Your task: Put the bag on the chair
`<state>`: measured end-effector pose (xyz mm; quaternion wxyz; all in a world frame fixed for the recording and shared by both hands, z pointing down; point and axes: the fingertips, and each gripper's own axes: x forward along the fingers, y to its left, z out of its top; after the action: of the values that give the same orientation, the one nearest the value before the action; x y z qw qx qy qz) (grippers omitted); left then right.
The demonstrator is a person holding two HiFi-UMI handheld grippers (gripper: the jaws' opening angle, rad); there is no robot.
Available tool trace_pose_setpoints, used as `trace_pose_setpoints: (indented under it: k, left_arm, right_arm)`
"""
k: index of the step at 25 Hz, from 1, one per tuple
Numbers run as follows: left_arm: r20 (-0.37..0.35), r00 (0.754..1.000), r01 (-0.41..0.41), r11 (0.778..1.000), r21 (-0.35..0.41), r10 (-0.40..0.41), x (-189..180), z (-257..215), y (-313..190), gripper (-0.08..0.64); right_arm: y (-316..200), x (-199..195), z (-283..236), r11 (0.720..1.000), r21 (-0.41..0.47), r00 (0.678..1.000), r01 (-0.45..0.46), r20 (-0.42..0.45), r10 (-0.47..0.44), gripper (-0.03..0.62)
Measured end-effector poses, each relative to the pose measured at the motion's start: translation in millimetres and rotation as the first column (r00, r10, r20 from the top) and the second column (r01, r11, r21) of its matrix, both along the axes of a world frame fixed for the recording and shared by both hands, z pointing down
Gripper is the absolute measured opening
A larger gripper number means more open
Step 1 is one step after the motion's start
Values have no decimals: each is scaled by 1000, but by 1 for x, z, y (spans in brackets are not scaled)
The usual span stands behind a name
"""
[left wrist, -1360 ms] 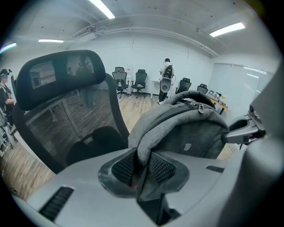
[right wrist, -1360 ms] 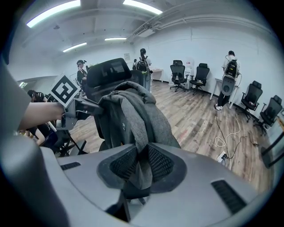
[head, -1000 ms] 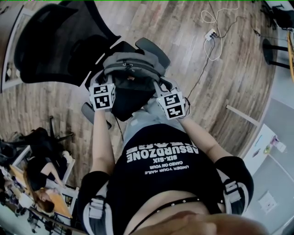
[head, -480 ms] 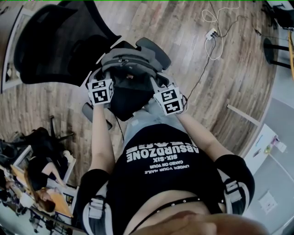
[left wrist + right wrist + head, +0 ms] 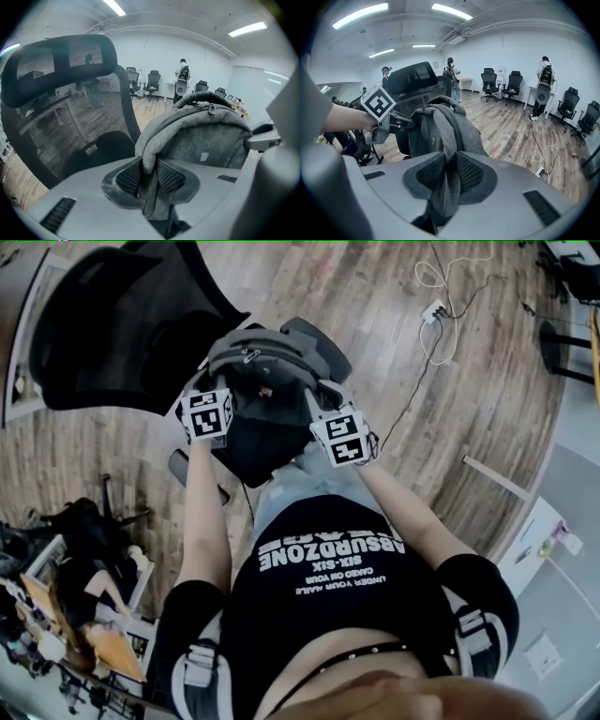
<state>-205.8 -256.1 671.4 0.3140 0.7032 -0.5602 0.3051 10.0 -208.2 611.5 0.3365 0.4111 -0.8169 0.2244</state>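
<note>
A grey backpack (image 5: 258,357) hangs between both grippers over the seat of a black mesh office chair (image 5: 112,324). My left gripper (image 5: 217,395) is shut on the bag's left strap (image 5: 146,154), its pads pinching the grey fabric. My right gripper (image 5: 319,401) is shut on the right strap (image 5: 449,140). In the left gripper view the chair's mesh back (image 5: 70,122) stands close behind the bag (image 5: 206,136). In the right gripper view the bag (image 5: 440,129) hangs upright with the left gripper's marker cube (image 5: 378,104) beside it.
The chair's armrest (image 5: 319,345) sits just right of the bag. A white cable and power strip (image 5: 433,310) lie on the wooden floor to the right. People and desks are at lower left (image 5: 75,615). More office chairs (image 5: 506,86) stand far off.
Both grippers and the bag have moved forward, away from the person's body and further over the chair seat. Grips on the straps are unchanged.
</note>
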Motion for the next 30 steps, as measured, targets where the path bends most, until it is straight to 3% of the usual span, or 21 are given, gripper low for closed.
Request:
trace_pose_setpoints:
  k: [9,30]
  left_arm:
    - [8,999,35,999,21,-36,-2,11,-24,80]
    - [60,998,-18,1000,6,17,18,39,-87,80]
  right_arm:
    - [-28,-2,8,1000,13,1000,-22,2,22,80]
    - [-91,19,34,997,-43,998,-60,27,61,80]
